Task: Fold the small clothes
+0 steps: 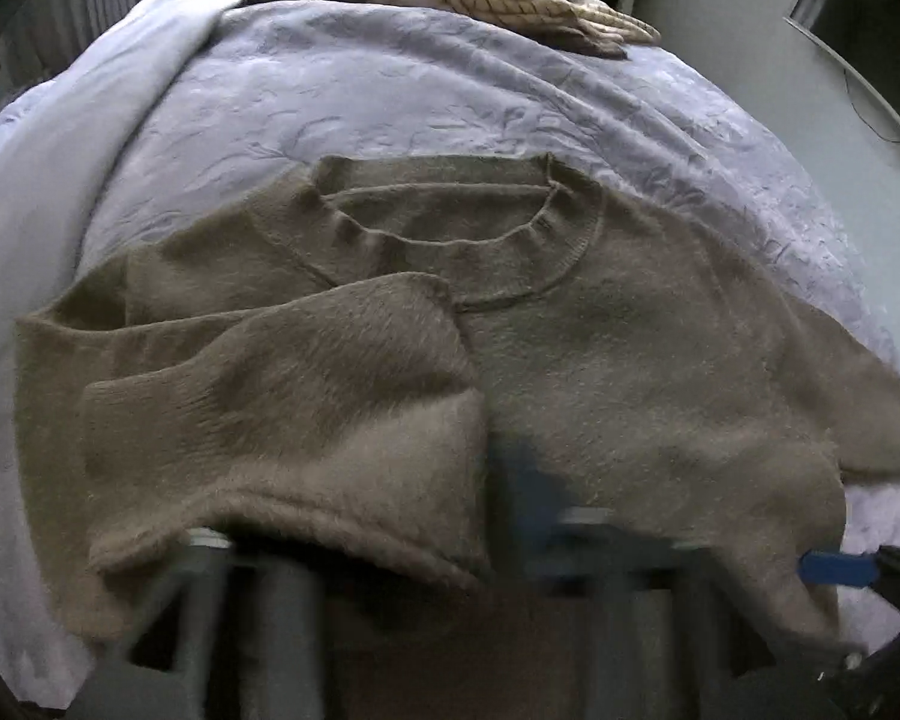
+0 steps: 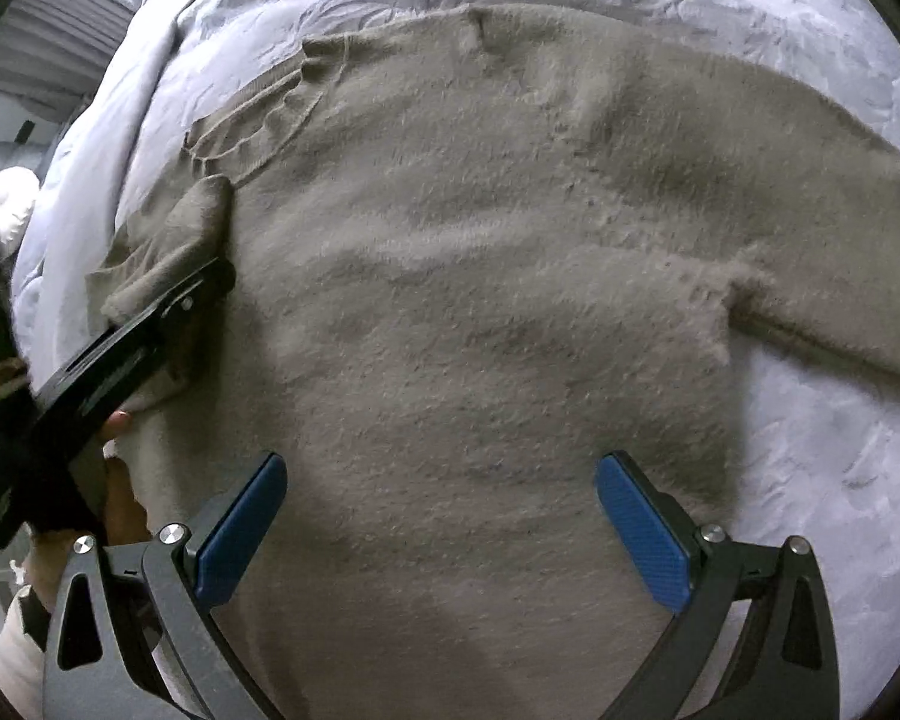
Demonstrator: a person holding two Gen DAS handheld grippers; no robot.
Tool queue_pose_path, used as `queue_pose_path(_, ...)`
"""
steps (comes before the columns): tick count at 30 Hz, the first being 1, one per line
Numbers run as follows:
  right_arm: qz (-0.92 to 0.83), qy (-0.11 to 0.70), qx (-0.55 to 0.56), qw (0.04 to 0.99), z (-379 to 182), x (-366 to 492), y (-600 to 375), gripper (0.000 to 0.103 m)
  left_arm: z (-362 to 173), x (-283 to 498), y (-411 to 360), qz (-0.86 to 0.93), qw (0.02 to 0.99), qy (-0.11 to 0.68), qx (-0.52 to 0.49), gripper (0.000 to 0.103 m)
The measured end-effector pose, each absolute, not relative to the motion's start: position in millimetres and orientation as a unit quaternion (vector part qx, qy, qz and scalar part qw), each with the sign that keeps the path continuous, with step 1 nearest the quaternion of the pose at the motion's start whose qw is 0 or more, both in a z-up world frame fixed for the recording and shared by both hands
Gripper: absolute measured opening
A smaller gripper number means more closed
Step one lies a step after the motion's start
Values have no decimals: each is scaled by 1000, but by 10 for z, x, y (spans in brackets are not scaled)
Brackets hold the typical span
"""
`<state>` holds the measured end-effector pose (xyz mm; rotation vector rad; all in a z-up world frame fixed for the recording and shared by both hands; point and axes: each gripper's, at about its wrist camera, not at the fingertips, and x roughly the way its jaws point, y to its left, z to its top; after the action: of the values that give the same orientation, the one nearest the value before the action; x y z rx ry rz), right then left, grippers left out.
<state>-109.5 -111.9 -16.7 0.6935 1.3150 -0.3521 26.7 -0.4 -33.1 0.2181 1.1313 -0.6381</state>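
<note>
Fuzzy taupe knit sweater [image 2: 480, 300] lies flat, neck up, on the lilac quilted bedspread [image 1: 390, 78], one sleeve [image 1: 282, 396] folded across its chest. The right gripper [image 2: 441, 531] hovers wide open above the hem, likely ready to pinch. The left gripper [image 2: 150, 324] sits at the folded sleeve, its jaws parted and blurred, seemingly gripping nothing.

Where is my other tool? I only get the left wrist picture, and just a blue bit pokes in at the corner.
Observer: The right tool hangs over the lower middle of the sweater.
Operator: Is it pinching anything?
Observer: No. Its blue pads stand wide apart, with nothing squeezed between them.
Operator: My left tool is all blurry here. Where is it?
Observer: The left tool lies right alongside the folded-over sleeve; I can't tell if it touches.
</note>
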Motion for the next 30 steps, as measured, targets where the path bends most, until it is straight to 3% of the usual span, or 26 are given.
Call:
queue_pose_path(1,-161,593,303,728,-135,-1059,-1142,103,-258,222,38,-287,803,512,107,84)
queue_pose_path(11,-97,569,123,807,346,-159,-460,103,271,304,958,-230,840,480,104,84)
queue_pose_path(17,-35,578,-88,811,163,303,409,103,-59,1057,1618,-127,839,526,61,84)
queue_pose_path(22,-50,570,-214,792,-163,515,762,102,-410,1399,1678,-133,810,570,35,84)
queue_pose_path(24,-55,566,-230,790,-209,529,771,94,-480,1451,1639,-141,805,576,30,84)
queue_pose_path(25,-54,563,-226,793,-196,525,755,75,-490,1453,1616,-140,805,576,30,81)
queue_pose_path(26,-52,562,-206,799,-156,542,707,35,-486,1446,1596,-141,806,574,31,74)
queue_pose_path(27,-59,563,-179,804,-133,583,639,16,-506,1451,1586,-142,805,575,33,55)
queue_pose_path(30,-96,551,-29,829,41,519,169,11,-521,1457,1577,-149,805,574,30,34)
